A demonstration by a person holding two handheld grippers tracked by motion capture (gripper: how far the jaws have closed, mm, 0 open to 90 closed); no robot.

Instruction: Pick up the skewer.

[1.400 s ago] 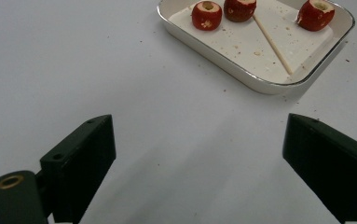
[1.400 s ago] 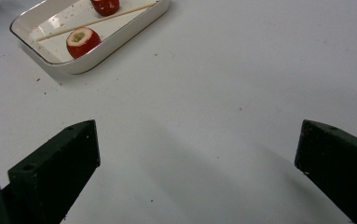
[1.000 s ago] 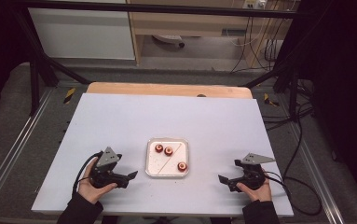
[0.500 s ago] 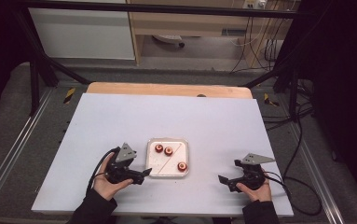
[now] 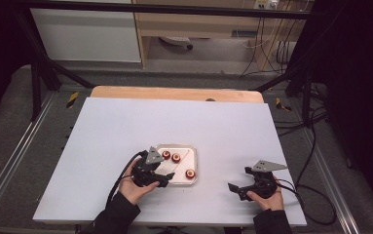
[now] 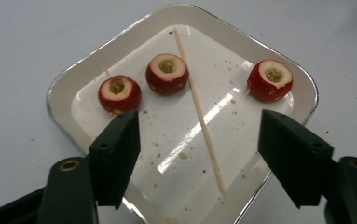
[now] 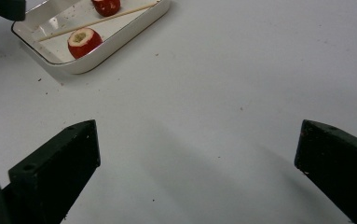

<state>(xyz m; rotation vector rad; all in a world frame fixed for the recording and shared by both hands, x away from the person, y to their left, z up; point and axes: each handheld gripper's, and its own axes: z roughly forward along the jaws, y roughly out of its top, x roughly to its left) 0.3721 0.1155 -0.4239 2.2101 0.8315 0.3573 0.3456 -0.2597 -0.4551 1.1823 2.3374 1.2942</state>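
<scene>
Since a second ago your left hand has slid across the table (image 5: pixel 125 122) to the tray (image 5: pixel 192 148), while your right hand has kept to its spot near the front edge. Your left gripper (image 5: pixel 168 176) now hangs over the near left corner of the tray, and its jaws have just been closing a bit, but they are open and nothing is pinched between them. Your right gripper (image 5: pixel 233 187) sits on the bare table, well apart from the tray, with its jaws spread wide and nothing in them. Inside the white tray lie three little red fruits with their middles scooped out. Two sit close together, the left fruit (image 6: pixel 119 94) and the middle fruit (image 6: pixel 168 73), and the far fruit (image 6: pixel 270 80) sits alone by the other rim. A thin wooden stick (image 6: pixel 199 112) lies flat on the tray floor between the middle fruit and the far one. It looks like you are going for the stick or a fruit. If it is the stick, come down with one jaw on each side of it, low to the tray. Close slowly so it does not roll away. Try not to bump the fruits.
</scene>
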